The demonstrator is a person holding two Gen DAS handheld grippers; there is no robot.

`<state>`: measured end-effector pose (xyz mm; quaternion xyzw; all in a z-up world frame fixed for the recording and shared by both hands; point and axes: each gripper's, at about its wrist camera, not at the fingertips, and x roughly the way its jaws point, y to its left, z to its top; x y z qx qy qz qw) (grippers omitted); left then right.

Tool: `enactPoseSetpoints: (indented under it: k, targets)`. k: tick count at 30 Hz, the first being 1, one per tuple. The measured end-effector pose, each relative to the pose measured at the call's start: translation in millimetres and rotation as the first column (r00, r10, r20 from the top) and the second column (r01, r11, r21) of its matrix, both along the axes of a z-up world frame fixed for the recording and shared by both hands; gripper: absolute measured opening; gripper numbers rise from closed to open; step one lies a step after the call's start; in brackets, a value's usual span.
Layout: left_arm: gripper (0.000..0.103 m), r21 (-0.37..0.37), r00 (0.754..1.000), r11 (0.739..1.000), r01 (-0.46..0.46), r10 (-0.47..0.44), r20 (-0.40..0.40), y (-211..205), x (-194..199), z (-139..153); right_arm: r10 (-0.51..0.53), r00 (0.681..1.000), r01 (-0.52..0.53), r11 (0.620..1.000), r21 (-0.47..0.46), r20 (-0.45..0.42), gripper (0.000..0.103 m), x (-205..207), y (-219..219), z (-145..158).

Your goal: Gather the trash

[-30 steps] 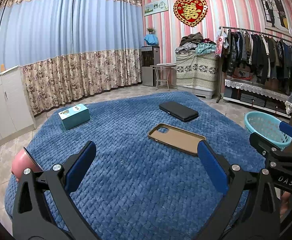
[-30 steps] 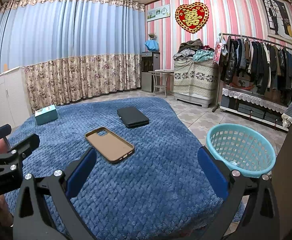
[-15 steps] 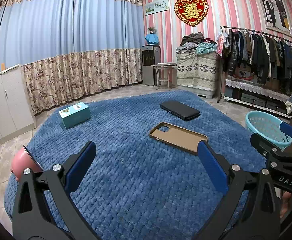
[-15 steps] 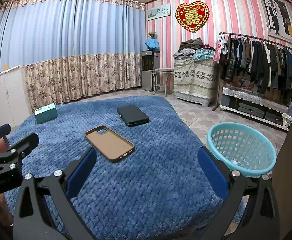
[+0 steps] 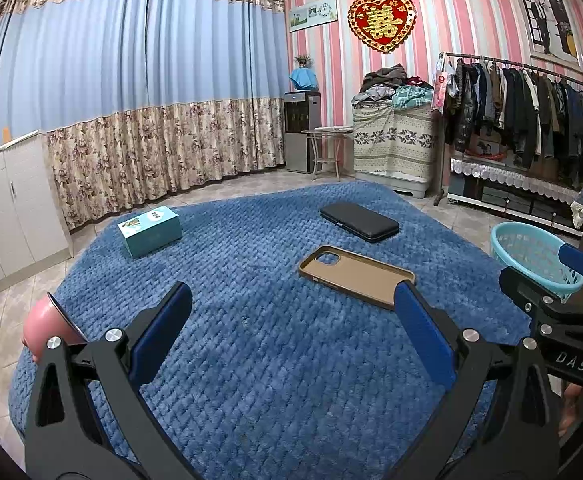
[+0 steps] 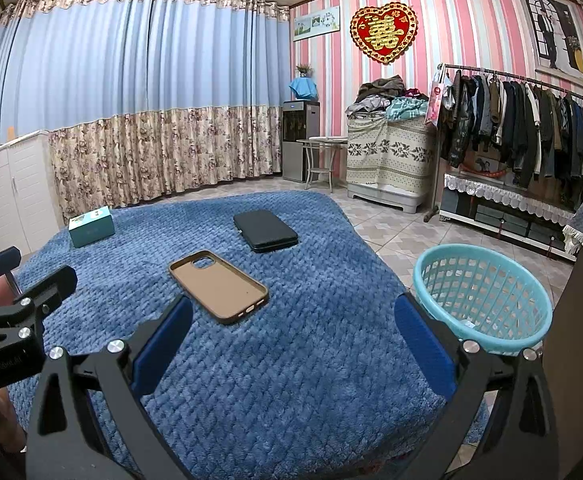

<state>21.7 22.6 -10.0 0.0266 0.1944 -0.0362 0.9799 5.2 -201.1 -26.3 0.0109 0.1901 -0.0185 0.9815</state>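
Blue blanket holds our case, wallet and box. Both grippers, left and right, hang released, holding nothing. Next we reach for the near case, then the basket on the right.

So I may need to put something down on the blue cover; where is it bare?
The near stretch of the blue cover, between both claws and the tan phone case, is bare. So is the strip between the teal box and that case. Case and black wallet crowd the middle.
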Motion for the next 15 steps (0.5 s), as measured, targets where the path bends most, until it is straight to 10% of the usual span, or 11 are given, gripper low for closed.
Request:
enactPoseSetpoints:
  k: [15]
  targets:
    - [0.098,0.005,1.0,1.0,-0.006,0.006,0.021,2.3,-0.1,-1.8,0.0,1.0,0.0,1.0,0.001,0.0,0.099,-0.2,0.1,-0.3]
